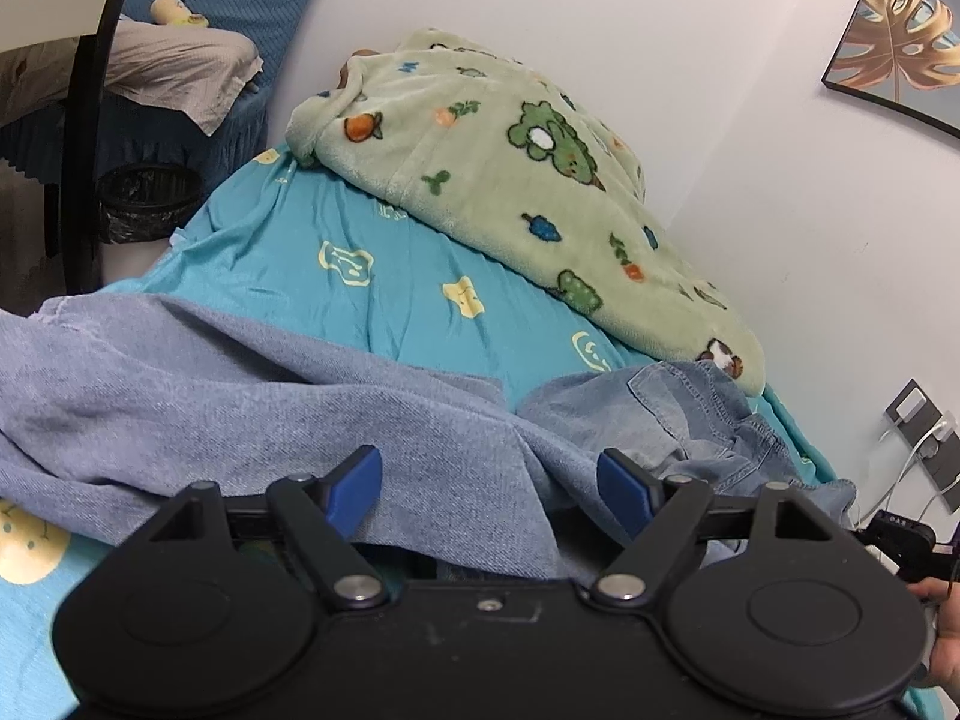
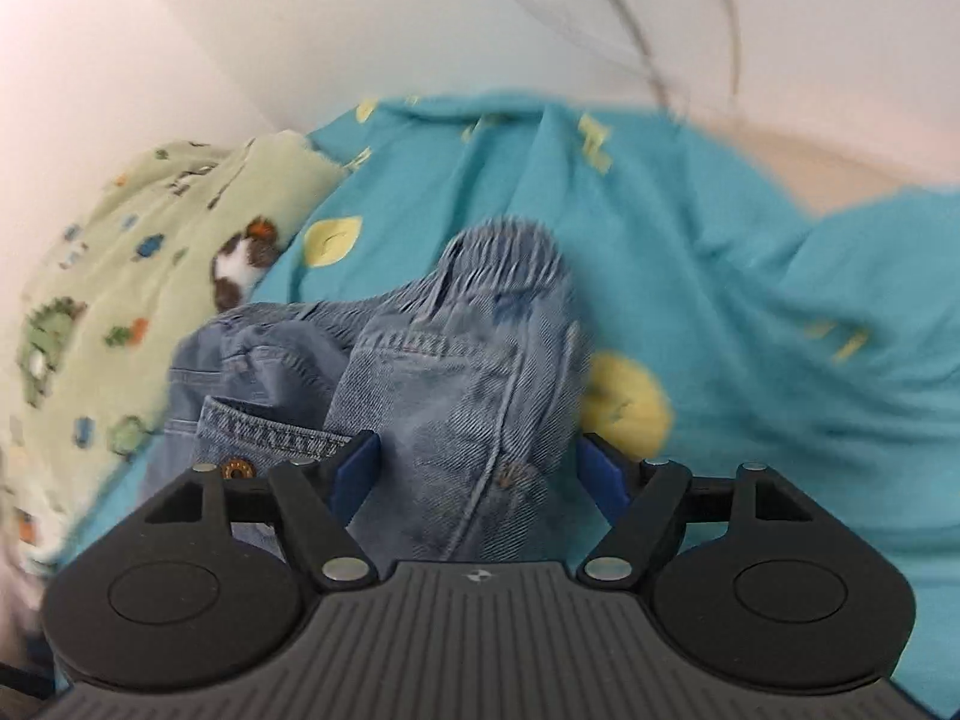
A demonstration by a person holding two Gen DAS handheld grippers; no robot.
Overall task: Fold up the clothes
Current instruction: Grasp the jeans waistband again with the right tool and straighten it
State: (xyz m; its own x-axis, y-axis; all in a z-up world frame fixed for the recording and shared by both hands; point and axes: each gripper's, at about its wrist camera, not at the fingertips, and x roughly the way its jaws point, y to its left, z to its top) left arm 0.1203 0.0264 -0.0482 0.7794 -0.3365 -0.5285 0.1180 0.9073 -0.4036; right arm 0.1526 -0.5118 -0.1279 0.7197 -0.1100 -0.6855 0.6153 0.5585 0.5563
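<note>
A pair of light blue denim jeans (image 1: 252, 396) lies rumpled across the bed; one leg spreads to the left in the left wrist view, and the pocket part (image 1: 678, 414) bunches at the right. My left gripper (image 1: 489, 489) stands open just above the denim, blue pads apart. In the right wrist view the waistband and pocket end of the jeans (image 2: 456, 372) is heaped up between the fingers of my right gripper (image 2: 480, 468), which is open around the bunched cloth. That view is blurred by motion.
The bed carries a turquoise sheet (image 1: 360, 252) with yellow prints. A green fleece blanket (image 1: 510, 180) lies against the white wall. A wall socket with cables (image 1: 918, 426) is at the right, a framed picture (image 1: 900, 42) above. A black bin (image 1: 144, 198) stands beyond the bed. A hand (image 1: 942, 630) shows at the right edge.
</note>
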